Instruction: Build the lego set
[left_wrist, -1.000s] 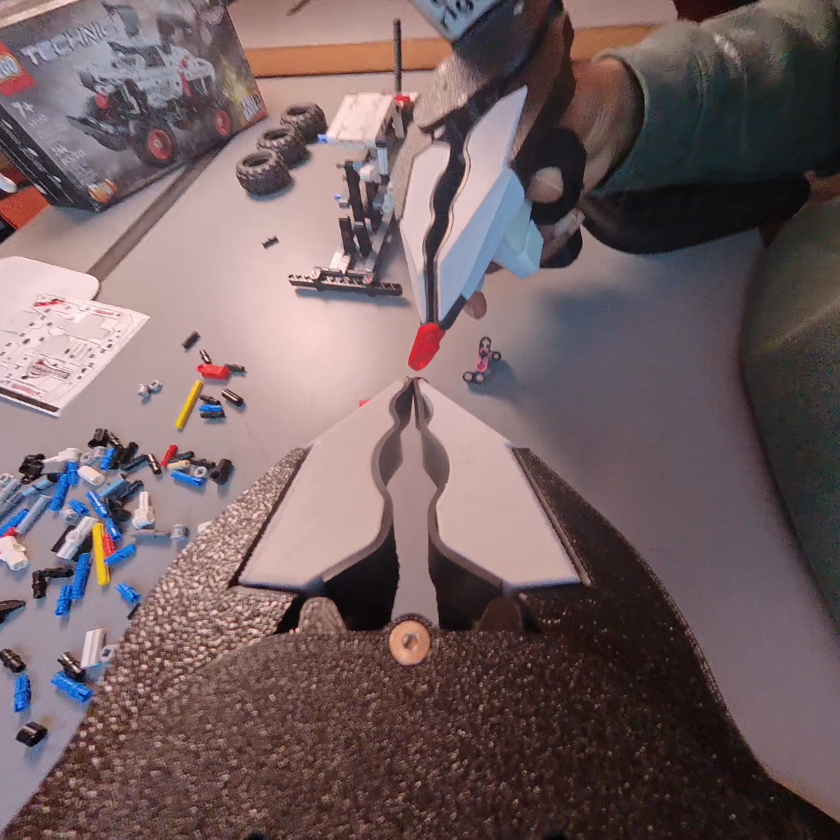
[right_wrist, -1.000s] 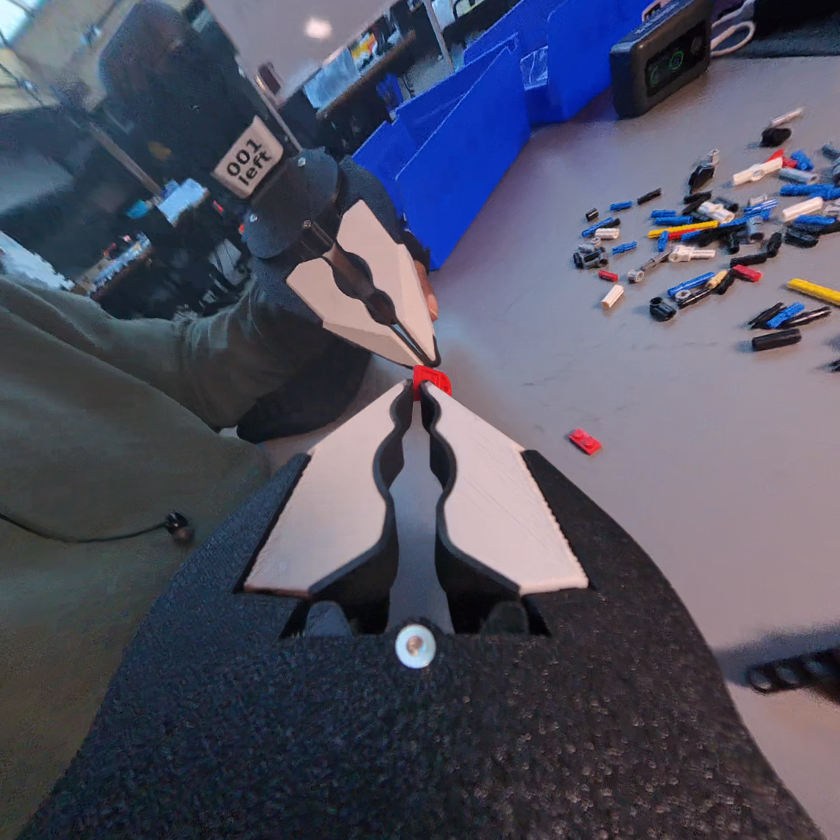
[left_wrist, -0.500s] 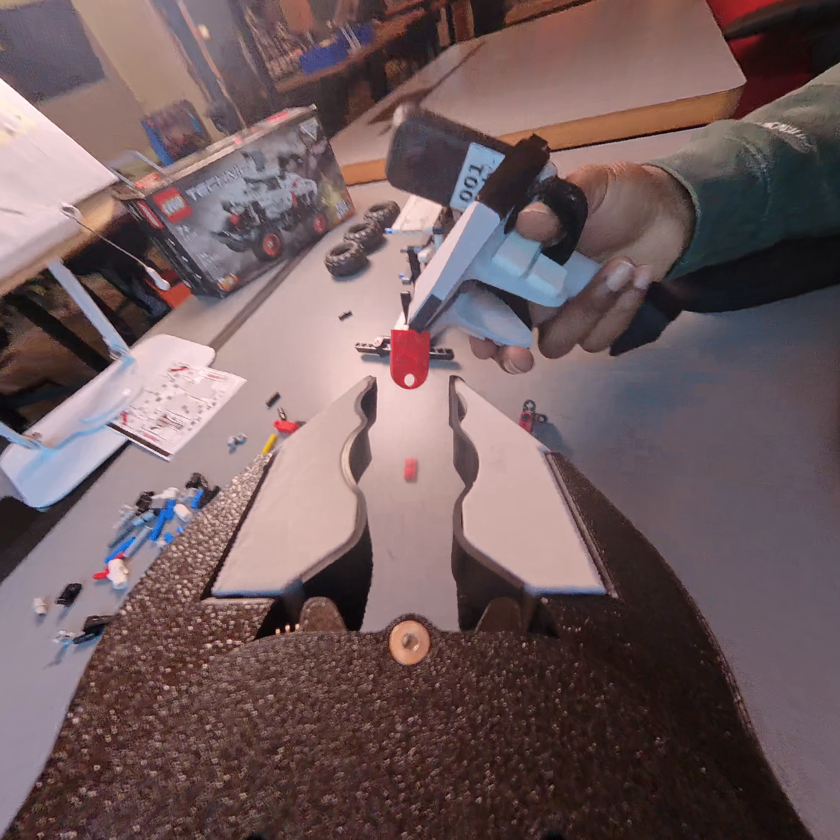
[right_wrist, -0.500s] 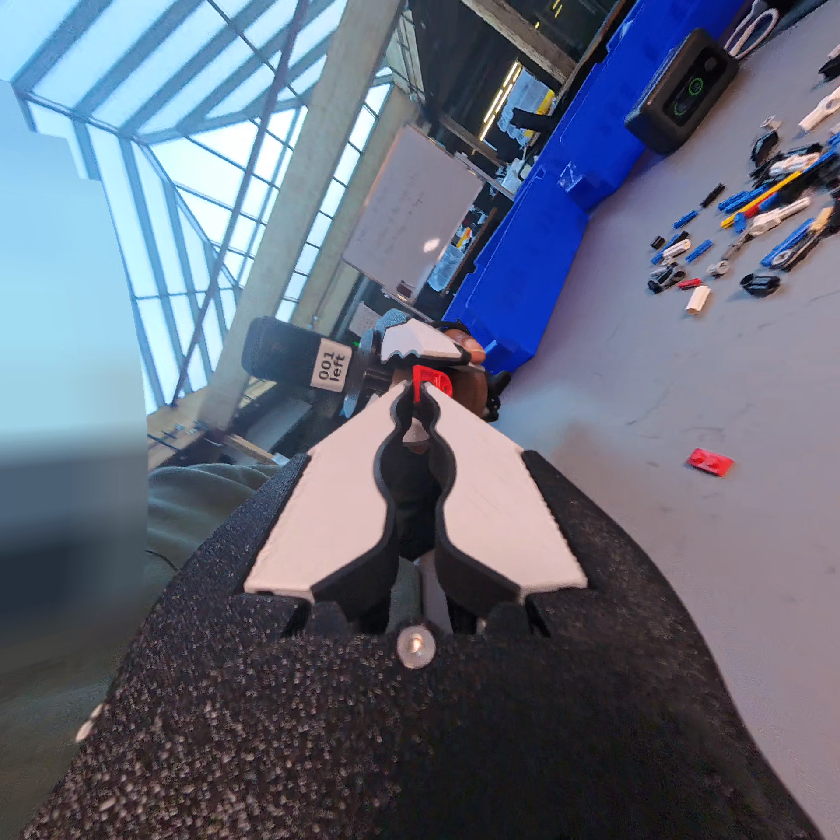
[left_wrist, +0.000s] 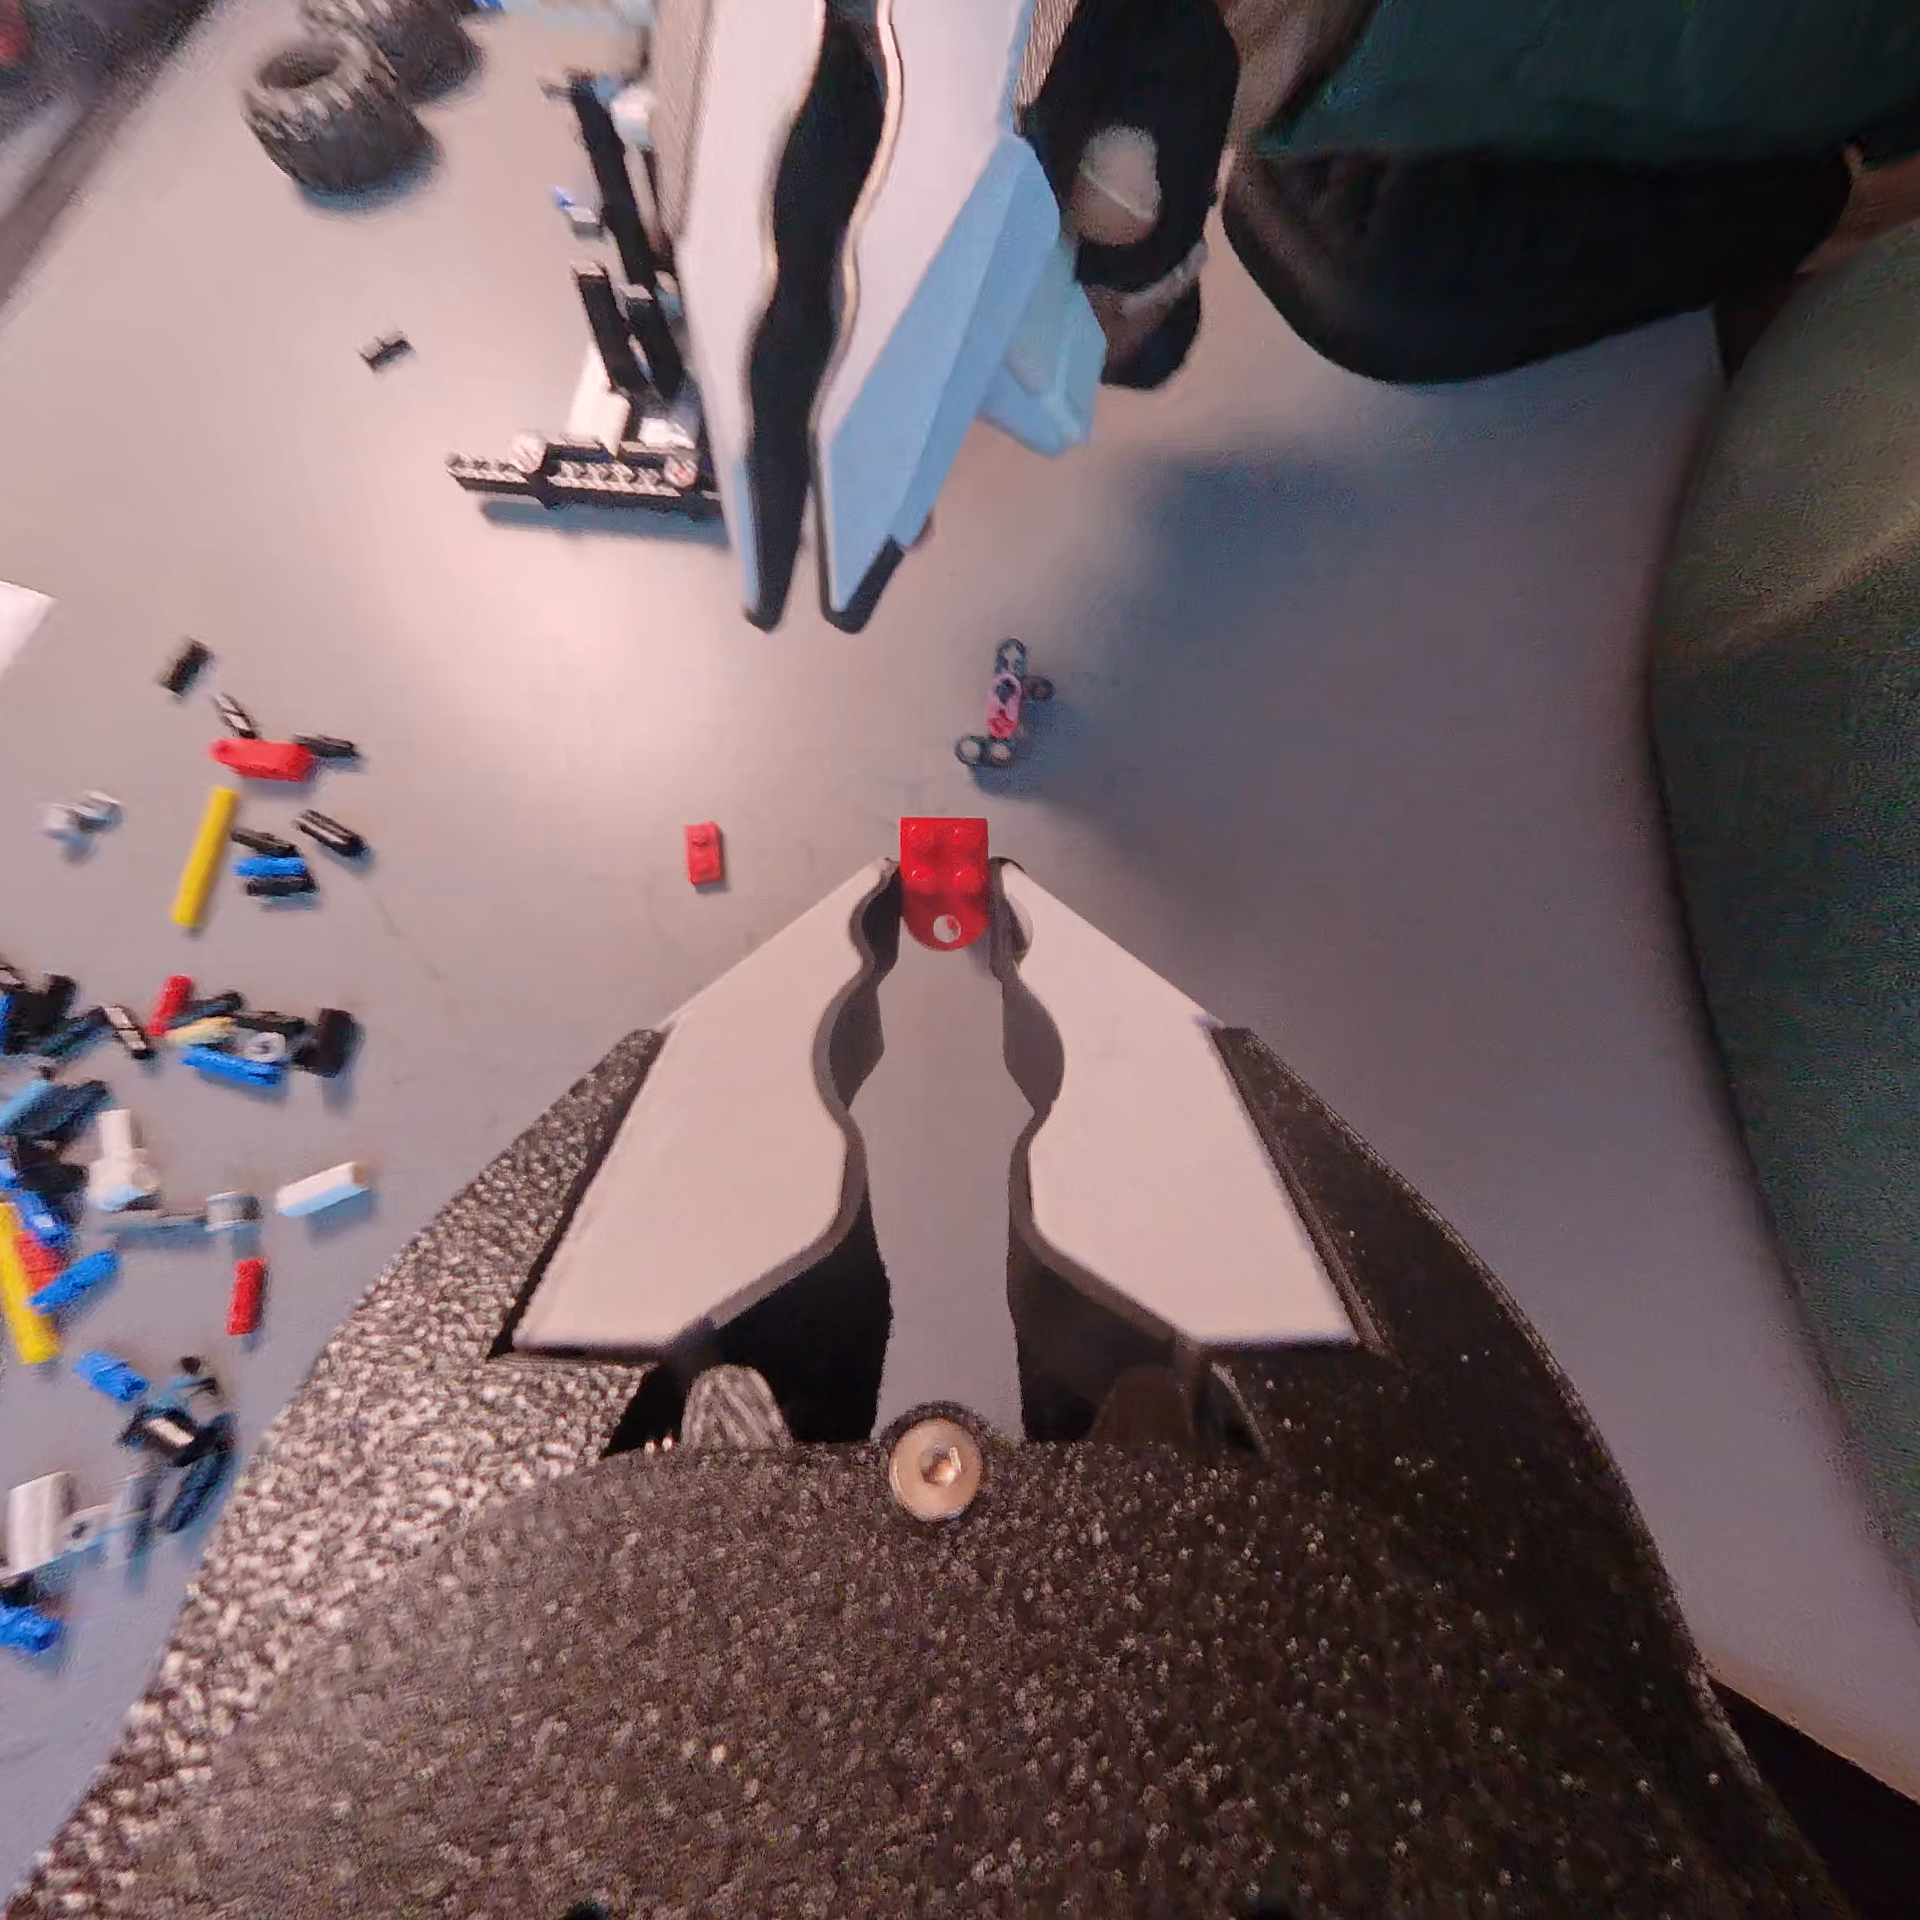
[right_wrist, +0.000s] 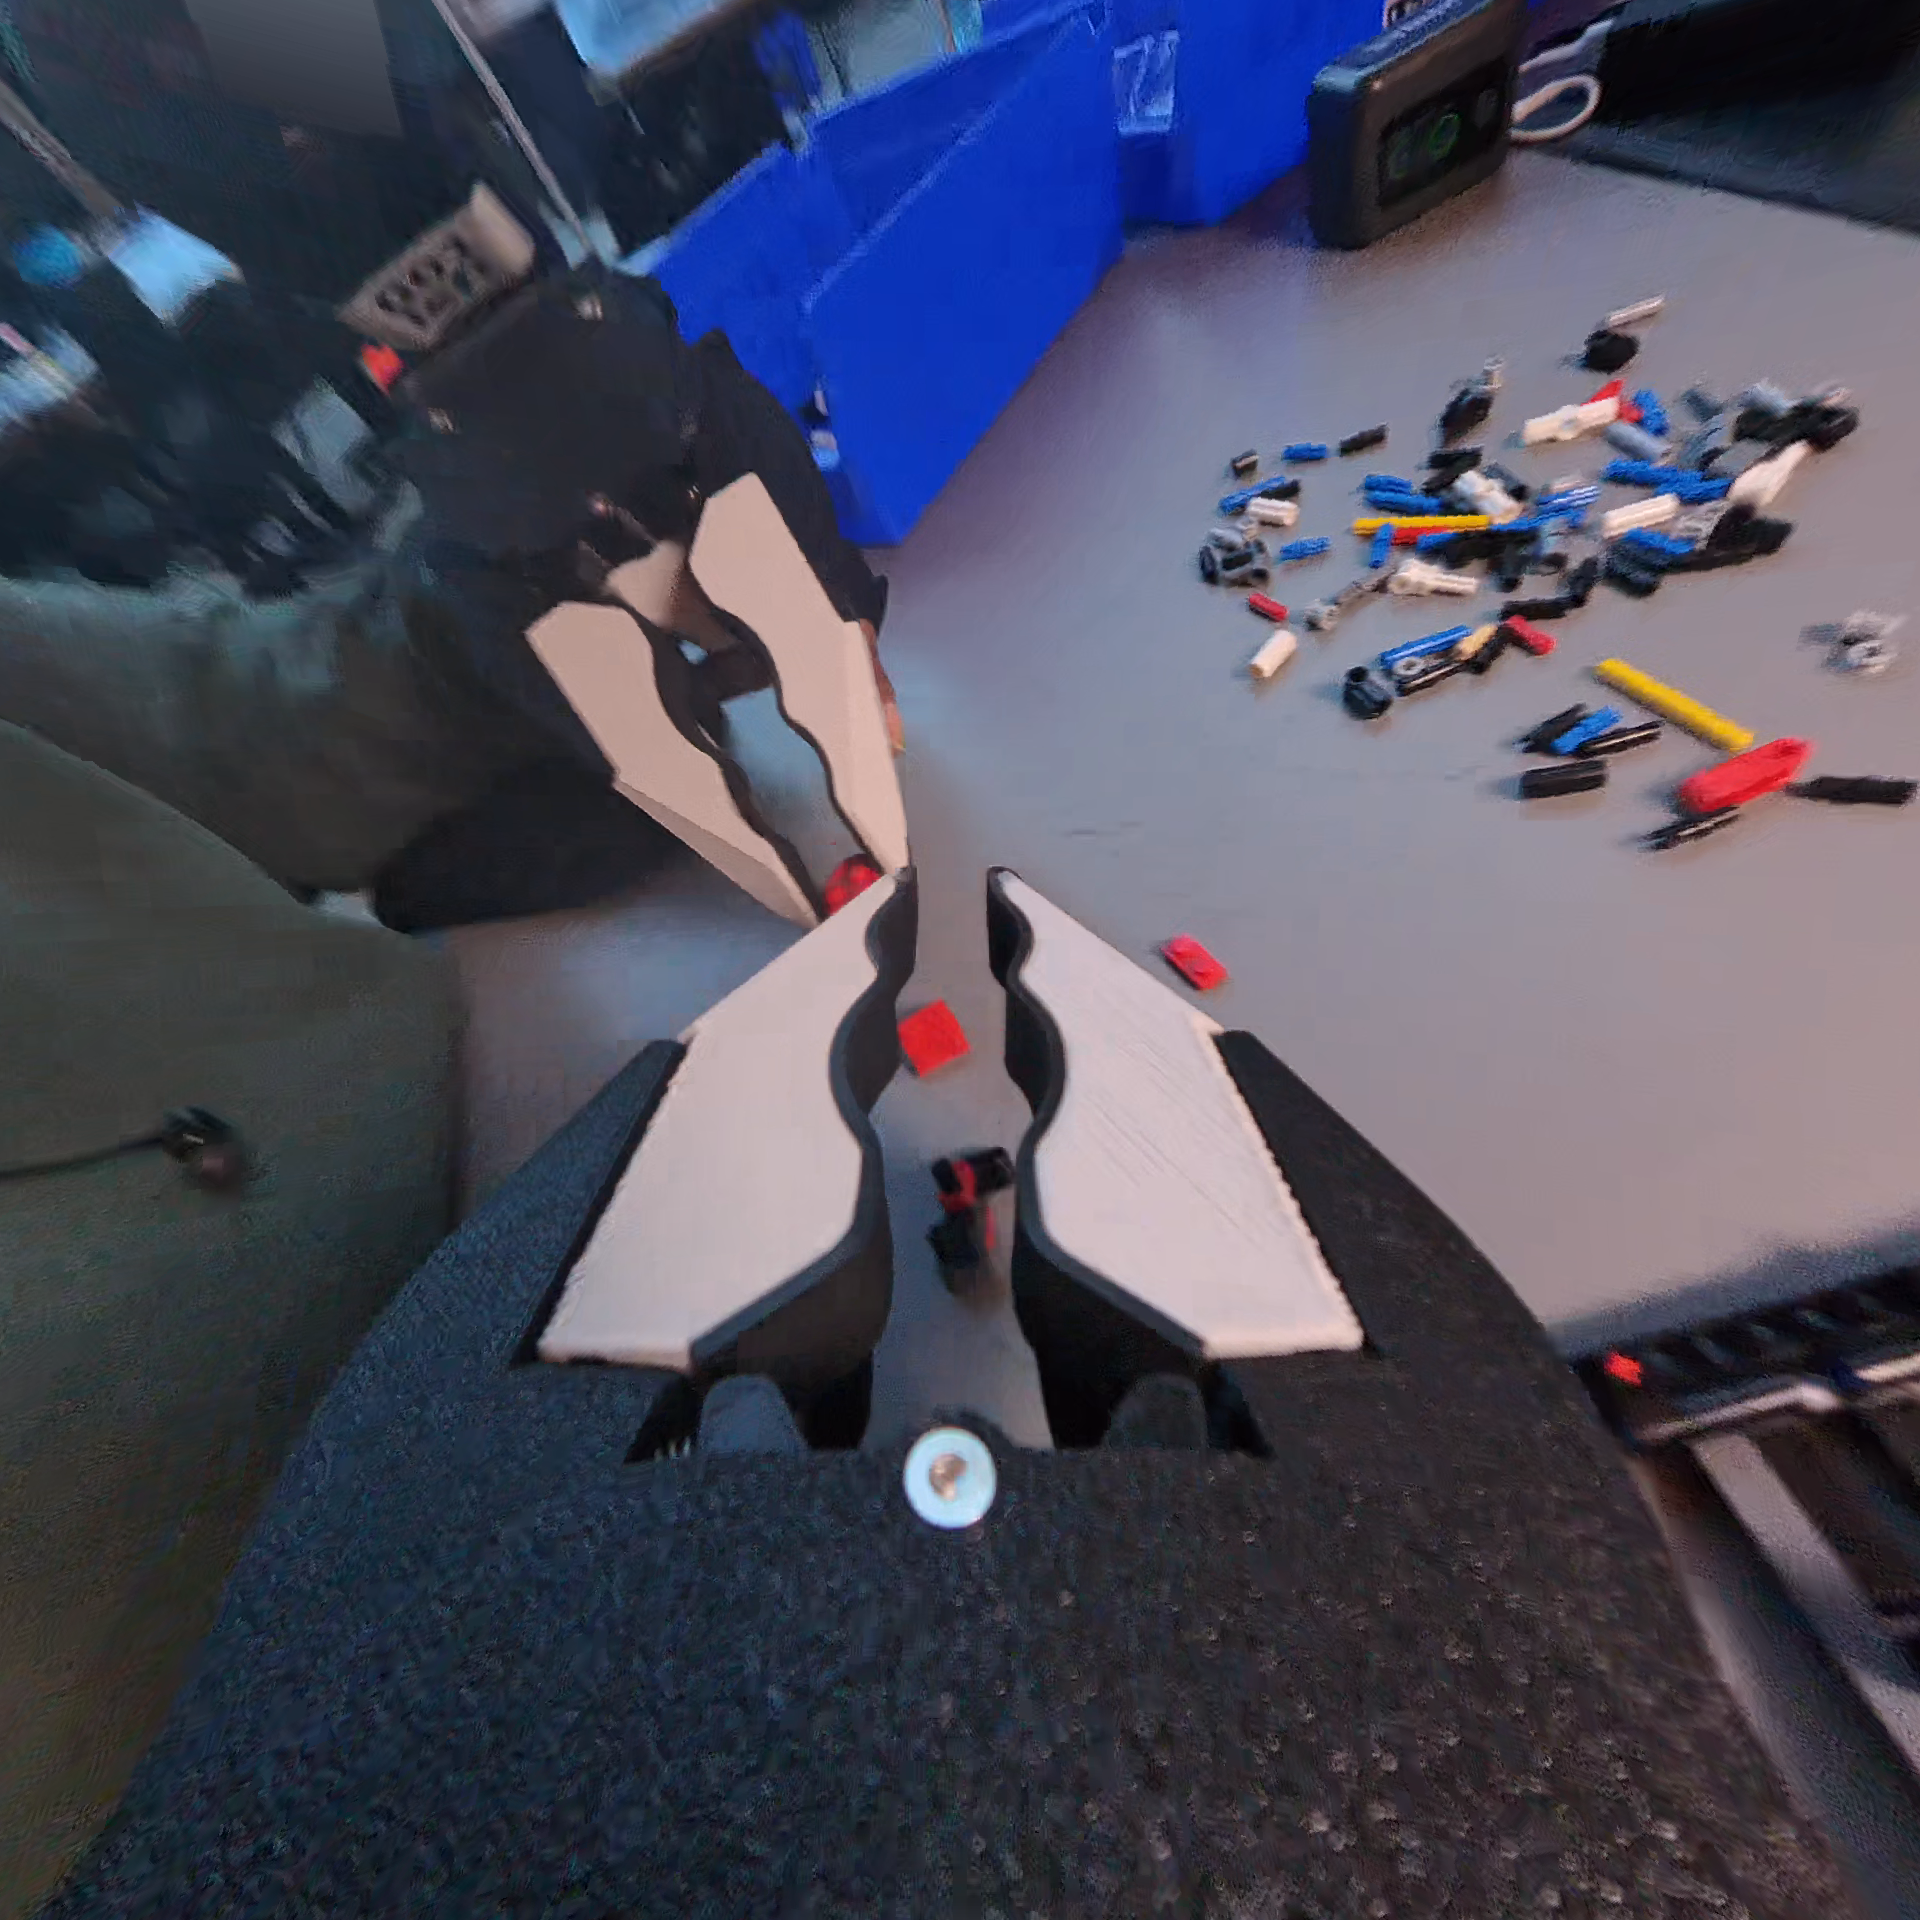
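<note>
Left gripper jaws clamped on red plate; right gripper jaws apart, empty; lower right onto red tile, square up before closing

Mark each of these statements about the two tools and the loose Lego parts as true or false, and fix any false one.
1. The left tool is shut on a red studded piece. True.
2. The right tool grips a red piece. False: its jaws stand apart and nothing is between its tips.
3. A small red plate lies flat on the grey table, apart from both tools. True.
4. The black tyres are fitted on the partly built frame. False: they lie loose on the table beside it.
5. A long yellow piece lies at the edge of the pile of loose parts. True.
</note>
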